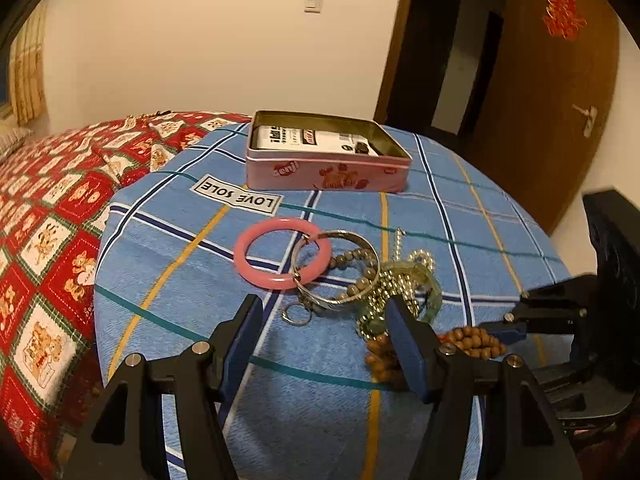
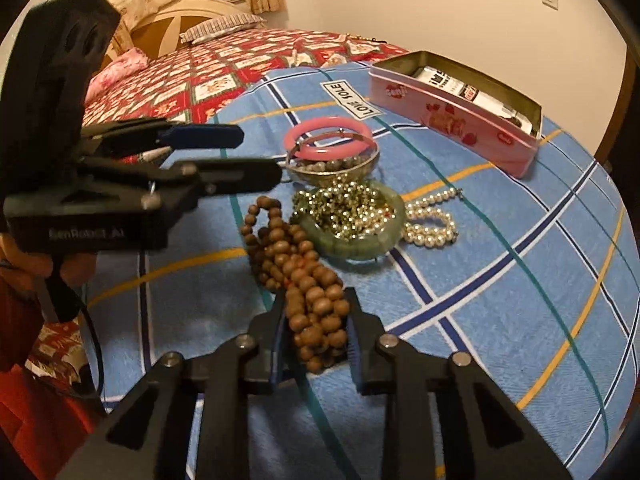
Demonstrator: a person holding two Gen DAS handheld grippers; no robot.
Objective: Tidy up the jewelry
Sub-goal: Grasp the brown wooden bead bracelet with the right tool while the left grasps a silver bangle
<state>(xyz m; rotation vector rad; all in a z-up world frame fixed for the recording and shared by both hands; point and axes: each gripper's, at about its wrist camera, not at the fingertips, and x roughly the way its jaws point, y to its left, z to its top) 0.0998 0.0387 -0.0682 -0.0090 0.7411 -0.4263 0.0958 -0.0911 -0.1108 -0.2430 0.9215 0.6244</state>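
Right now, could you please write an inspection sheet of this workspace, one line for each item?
Surface: blue plaid cloth.
Job's things: pink bangle, silver bangle, green bracelet, pearl strand, wooden beads, open pink tin.
Clutter: small ring.
Grippers: left gripper open, empty; right gripper closed on the wooden beads.
Cables: black cable below the left gripper.
Surroundings: bed, wooden door.

The right gripper [image 2: 316, 332] clamps the wooden beads [image 2: 308, 280] on the blue cloth [image 2: 500, 280], near the jade bangle [image 2: 352, 240].
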